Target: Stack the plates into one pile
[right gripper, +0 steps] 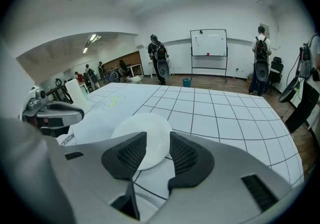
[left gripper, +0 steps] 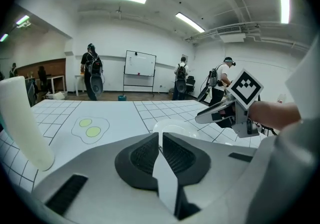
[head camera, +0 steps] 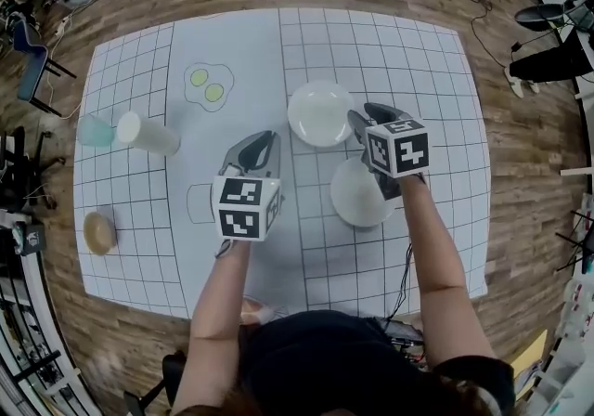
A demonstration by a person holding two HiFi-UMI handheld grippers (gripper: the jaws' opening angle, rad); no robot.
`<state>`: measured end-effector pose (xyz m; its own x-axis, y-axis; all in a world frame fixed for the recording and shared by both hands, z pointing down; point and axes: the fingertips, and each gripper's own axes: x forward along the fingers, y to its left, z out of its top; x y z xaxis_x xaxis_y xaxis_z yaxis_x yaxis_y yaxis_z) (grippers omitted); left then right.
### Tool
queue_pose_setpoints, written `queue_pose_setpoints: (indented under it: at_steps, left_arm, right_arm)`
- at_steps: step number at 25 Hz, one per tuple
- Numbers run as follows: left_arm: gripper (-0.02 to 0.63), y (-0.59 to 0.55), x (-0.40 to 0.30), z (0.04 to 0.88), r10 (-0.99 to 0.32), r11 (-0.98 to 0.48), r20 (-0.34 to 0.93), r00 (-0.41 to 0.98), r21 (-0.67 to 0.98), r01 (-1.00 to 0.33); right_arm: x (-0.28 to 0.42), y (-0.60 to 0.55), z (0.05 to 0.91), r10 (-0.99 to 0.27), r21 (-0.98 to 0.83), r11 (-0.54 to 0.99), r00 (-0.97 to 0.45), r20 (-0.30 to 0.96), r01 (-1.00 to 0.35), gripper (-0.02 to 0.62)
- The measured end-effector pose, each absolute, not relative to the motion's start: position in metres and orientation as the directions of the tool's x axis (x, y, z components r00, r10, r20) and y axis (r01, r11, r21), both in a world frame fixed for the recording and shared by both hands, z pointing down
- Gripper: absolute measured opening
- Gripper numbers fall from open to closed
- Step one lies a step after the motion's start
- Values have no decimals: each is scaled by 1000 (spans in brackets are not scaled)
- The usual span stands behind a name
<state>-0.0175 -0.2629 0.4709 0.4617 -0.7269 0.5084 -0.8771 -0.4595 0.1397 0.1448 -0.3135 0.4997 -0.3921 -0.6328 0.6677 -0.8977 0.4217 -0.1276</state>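
Plates (head camera: 320, 113) close together on gridded mat (head camera: 418, 71); cups (head camera: 148, 134) well apart, leftward.

Two plates (head camera: 320, 113) (head camera: 362, 193); two cups (teal cup (head camera: 96, 131), white cup (head camera: 147, 134)); one brown round object (head camera: 99, 232).

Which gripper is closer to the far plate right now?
Right. The right gripper hangs at the right edge of the far plate, jaws apart; the left gripper is off to its left, a clear gap away.
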Motion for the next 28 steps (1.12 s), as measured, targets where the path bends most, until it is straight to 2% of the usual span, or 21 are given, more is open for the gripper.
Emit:
queue_pose_setpoints:
  at_steps: [12, 19, 28]
  left_arm:
    - [35, -270, -13, 497, -704, -444, 534, 469, 186, -877]
    - [35, -271, -13, 505, -698, -442, 540, 470, 190, -876]
    - [35, -273, -14, 512, -693, -436, 551, 465, 193, -879]
  right_arm:
    - [145, -327, 543, -544, -213, 426, -437, 716, -879, 166]
    - [147, -333, 556, -523, -253, 374, -428, 737, -892, 167]
    - [141, -333, 557, -535, -197, 389, -395, 747, -900, 153]
